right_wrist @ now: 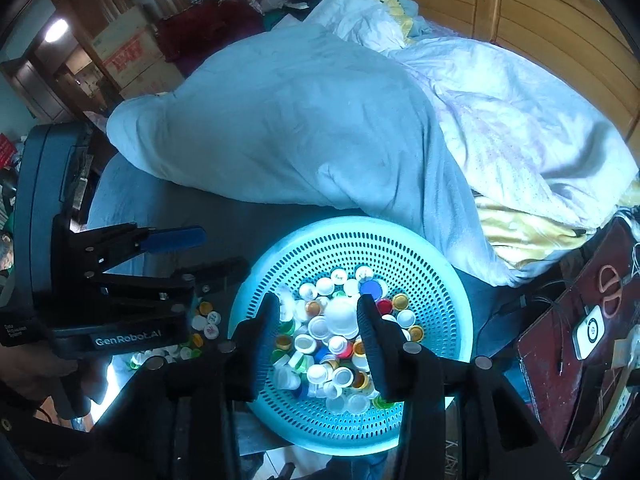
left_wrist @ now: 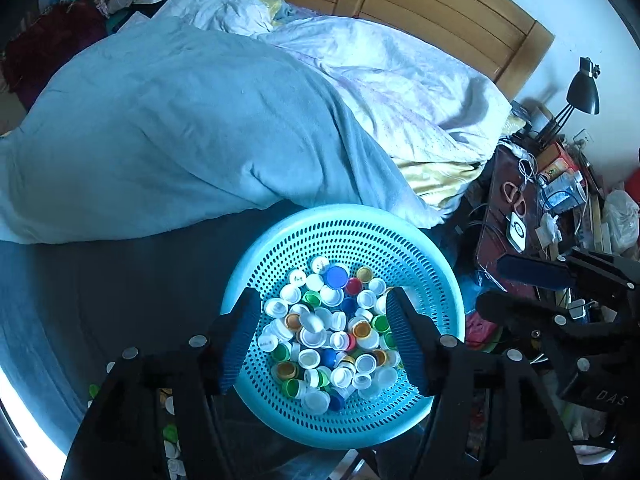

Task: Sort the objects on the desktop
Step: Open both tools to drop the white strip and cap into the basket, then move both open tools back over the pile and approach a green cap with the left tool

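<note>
"GenRobot.AI" on left tool (right_wrist: 192,250)

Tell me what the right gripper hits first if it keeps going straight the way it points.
Most likely the large white cap on the cap pile in the blue basket; the open right gripper frames it, though depth is unclear.
</note>
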The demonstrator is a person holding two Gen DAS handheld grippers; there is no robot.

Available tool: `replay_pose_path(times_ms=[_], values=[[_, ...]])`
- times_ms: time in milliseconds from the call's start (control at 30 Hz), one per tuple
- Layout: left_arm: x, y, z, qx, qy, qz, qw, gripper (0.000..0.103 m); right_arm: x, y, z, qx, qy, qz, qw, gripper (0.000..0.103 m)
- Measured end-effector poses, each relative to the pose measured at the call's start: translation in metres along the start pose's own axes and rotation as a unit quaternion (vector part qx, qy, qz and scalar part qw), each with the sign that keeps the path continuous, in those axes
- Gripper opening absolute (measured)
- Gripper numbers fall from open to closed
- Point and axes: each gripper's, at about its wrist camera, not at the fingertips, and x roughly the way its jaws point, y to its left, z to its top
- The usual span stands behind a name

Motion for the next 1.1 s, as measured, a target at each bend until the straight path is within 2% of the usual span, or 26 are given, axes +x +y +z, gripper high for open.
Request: replay_pose_path(times_ms=[133,233,333,400,500,600,667,767,833,900,1000,1100], values=[[0.001,0.015,-0.006,-0.024,-0.003,-0.004,0.9997,0.059,0.005,0.005,0.003,-0.008,0.005,0.003,1.000,0.045],[-0.006,0.040,-0.021,-0.050,-0.019,-0.002,0.9986,0.059,0.012,0.017,0.004,-0.023,0.009,0.015,1.000,0.051],[-0.016,0.088,-0.055,-0.105,-0.045,0.016,0.9933,0.059,0.029,0.039,0.004,-0.049,0.027,0.034,0.998,0.053],[-0.024,0.126,-0.089,-0.149,-0.061,0.043,0.9860,0.059,0.044,0.063,0.005,-0.076,0.043,0.050,0.995,0.053],[-0.039,0.189,-0.162,-0.225,-0.078,0.095,0.9667,0.059,0.066,0.106,0.003,-0.122,0.061,0.075,0.988,0.054],[-0.054,0.244,-0.249,-0.291,-0.087,0.150,0.9409,0.059,0.091,0.157,-0.002,-0.177,0.071,0.103,0.976,0.058],[-0.060,0.276,-0.311,-0.326,-0.079,0.188,0.9231,0.059,0.111,0.189,-0.011,-0.207,0.081,0.122,0.967,0.059],[-0.055,0.311,-0.393,-0.370,-0.061,0.209,0.9033,0.059,0.143,0.231,-0.034,-0.243,0.107,0.146,0.953,0.059],[-0.043,0.323,-0.432,-0.374,-0.042,0.215,0.9010,0.059,0.163,0.256,-0.053,-0.260,0.125,0.158,0.944,0.059],[-0.030,0.328,-0.457,-0.374,-0.038,0.207,0.9033,0.059,0.177,0.281,-0.075,-0.273,0.144,0.166,0.937,0.059],[-0.011,0.329,-0.468,-0.347,-0.039,0.186,0.9183,0.059,0.186,0.307,-0.099,-0.295,0.156,0.172,0.927,0.059],[0.006,0.328,-0.467,-0.321,-0.044,0.169,0.9311,0.059,0.194,0.319,-0.116,-0.307,0.166,0.166,0.922,0.059]])
